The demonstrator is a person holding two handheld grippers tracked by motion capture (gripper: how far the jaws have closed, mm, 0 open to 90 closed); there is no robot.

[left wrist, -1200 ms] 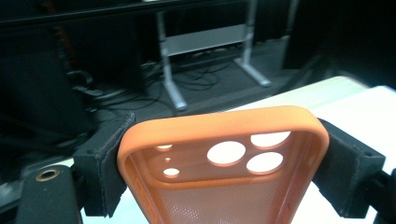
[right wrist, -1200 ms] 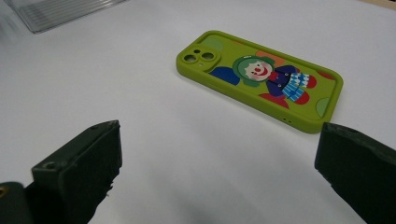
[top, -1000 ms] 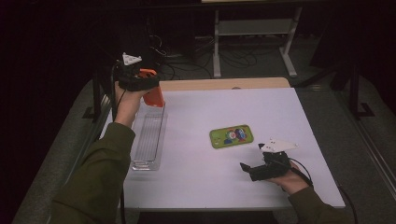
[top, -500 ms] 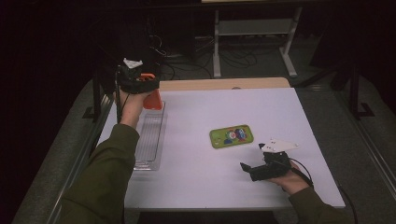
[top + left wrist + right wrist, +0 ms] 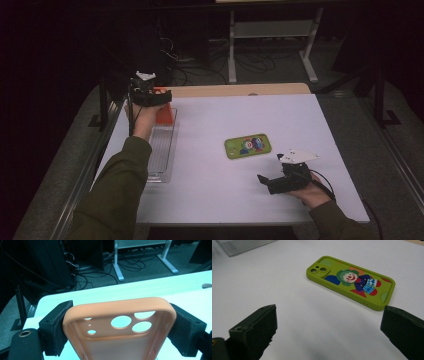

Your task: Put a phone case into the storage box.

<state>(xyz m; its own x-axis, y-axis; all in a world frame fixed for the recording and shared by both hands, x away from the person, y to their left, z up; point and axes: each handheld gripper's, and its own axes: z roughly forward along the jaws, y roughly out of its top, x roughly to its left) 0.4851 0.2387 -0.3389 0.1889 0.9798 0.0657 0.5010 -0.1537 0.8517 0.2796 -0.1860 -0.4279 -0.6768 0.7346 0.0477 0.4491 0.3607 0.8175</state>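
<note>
Jaws of your left gripper [image 5: 120, 322] are clamped on the 2 long edges of an orange phone case [image 5: 120, 327], whose hollow inner side with its camera cut-outs faces the gripper's camera. In the high view that left gripper [image 5: 157, 102] holds the orange phone case [image 5: 164, 114] upright at the far end of a clear ribbed tray [image 5: 161, 150]; whether the case's lower end touches the tray is hard to tell from there. The tray lies lengthwise along the left side of the white bench [image 5: 210, 200].

Jaws of your right gripper [image 5: 329, 325] stand wide apart with nothing between them, just above the bench, pointing toward a green phone case [image 5: 352, 281] printed with a clown, which lies flat, back side up, a little beyond them. In the high view your right gripper [image 5: 267, 181] rests low near the bench's near right part, with the green phone case [image 5: 247, 145] lying near it, well apart from the tray.
</note>
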